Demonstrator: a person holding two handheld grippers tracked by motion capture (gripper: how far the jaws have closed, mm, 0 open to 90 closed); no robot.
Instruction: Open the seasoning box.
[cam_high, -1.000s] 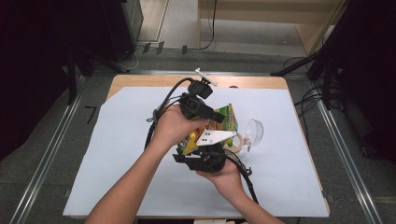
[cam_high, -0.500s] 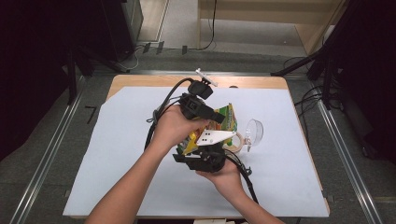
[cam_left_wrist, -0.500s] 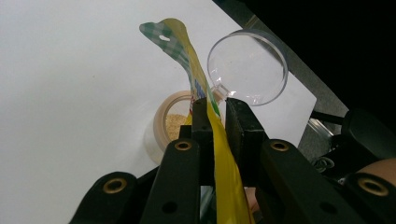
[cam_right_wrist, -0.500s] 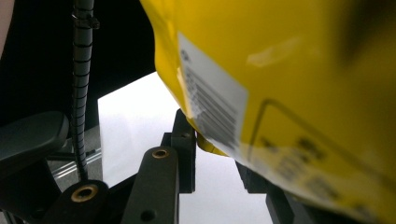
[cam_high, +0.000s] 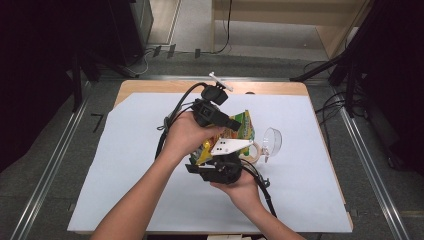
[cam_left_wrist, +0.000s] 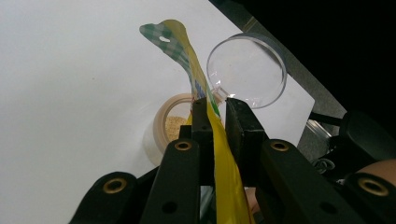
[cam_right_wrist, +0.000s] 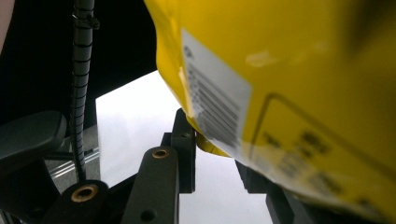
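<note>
Yellow bag (cam_left_wrist: 219, 154) pinched btwn left tool (cam_left_wrist: 215, 109) jaws, above jar (cam_left_wrist: 170, 126)

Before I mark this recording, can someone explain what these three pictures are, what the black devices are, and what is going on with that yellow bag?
No robot arm here: a person holds a hand-held gripper, a black two-jaw clamp, in each hand. The high view looks down on a table covered with white paper. The left hand-held gripper and the right hand-held gripper both clamp a yellow snack pouch raised above the table. The other two pictures come from cameras riding on the grippers. In the left gripper view, the jaws pinch the pouch's thin edge; below it stand a small round container holding some tan grains and its clear lid, apparently hinged open. In the right gripper view, the pouch's back with its barcode label is very close, its lower corner between the jaws.
</note>
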